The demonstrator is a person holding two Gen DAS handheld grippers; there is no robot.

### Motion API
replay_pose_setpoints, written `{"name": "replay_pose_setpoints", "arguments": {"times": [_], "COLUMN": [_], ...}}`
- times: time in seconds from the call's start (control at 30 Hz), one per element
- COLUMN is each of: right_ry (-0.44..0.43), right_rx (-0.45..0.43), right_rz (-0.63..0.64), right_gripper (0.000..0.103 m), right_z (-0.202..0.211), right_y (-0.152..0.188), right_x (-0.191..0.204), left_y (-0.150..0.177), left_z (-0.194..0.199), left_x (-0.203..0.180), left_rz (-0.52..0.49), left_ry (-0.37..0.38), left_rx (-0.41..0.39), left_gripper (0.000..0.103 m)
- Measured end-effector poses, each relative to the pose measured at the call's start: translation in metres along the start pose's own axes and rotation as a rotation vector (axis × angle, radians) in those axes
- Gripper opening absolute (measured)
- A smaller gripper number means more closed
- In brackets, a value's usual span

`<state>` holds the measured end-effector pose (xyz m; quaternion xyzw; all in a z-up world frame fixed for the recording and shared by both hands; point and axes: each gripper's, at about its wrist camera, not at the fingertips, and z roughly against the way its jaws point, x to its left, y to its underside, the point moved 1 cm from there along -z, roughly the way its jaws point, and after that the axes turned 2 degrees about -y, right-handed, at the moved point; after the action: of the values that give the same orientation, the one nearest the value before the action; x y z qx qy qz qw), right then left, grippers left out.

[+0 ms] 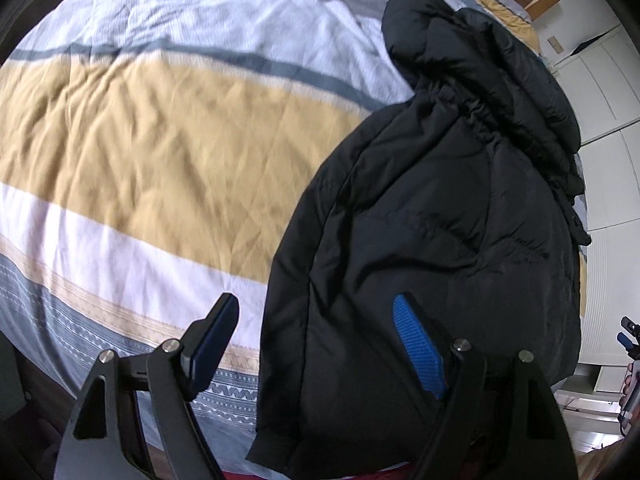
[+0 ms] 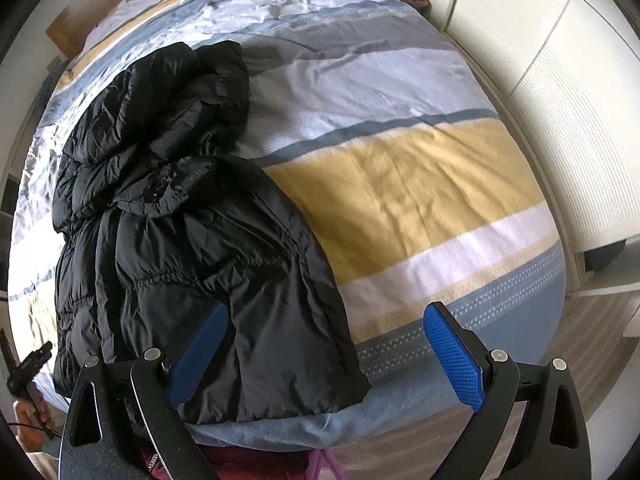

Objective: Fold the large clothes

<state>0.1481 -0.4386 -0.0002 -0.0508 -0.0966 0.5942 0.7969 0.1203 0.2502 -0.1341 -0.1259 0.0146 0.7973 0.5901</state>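
A black puffer jacket (image 1: pixel 432 216) lies folded lengthwise on the striped bed cover (image 1: pixel 160 140), hood at the far end, hem at the near bed edge. My left gripper (image 1: pixel 316 308) is open and empty, hovering above the jacket's left hem edge. In the right wrist view the jacket (image 2: pixel 192 216) lies on the left half of the bed. My right gripper (image 2: pixel 326 320) is open and empty, above the jacket's right hem corner. The right gripper shows at the far right of the left wrist view (image 1: pixel 628 336); the left one shows at the far left of the right wrist view (image 2: pixel 28 368).
The bed cover (image 2: pixel 420 168) has yellow, white, grey and blue stripes. White wardrobe doors (image 1: pixel 600 128) stand beside the bed; they also show in the right wrist view (image 2: pixel 560 80). A wooden headboard (image 2: pixel 68 28) is at the far end. Dark red cloth (image 2: pixel 248 460) sits below the near bed edge.
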Motion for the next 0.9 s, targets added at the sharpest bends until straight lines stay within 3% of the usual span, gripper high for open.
{"name": "replay_pose_setpoints", "arguments": {"times": [0.2,0.47,0.73,0.9], "right_ry": [-0.003,-0.071,-0.193,-0.240], "right_rx": [0.033,0.111,0.248,0.329], "right_rz": [-0.007,-0.011,-0.007,-0.011], "right_gripper": [0.097,0.098,0.099,0.099], "right_z": [-0.013,-0.051,-0.115,-0.152], "right_y": [0.009,0.021,0.039,0.055], "right_x": [-0.007,-0.016,-0.019,-0.014], "left_y": [0.010,0.019,0.032,0.048], "left_z": [-0.024,-0.043,-0.055,-0.051], "left_x": [0.004,-0.007,-0.014,-0.028], "left_rz": [0.050,0.126,0.231,0.197], "left_ry": [0.025,0.068,0.045,-0.001], "left_rx": [0.060,0.091,0.106,0.104], "left_gripper": [0.079,0.079,0.079,0.078]}}
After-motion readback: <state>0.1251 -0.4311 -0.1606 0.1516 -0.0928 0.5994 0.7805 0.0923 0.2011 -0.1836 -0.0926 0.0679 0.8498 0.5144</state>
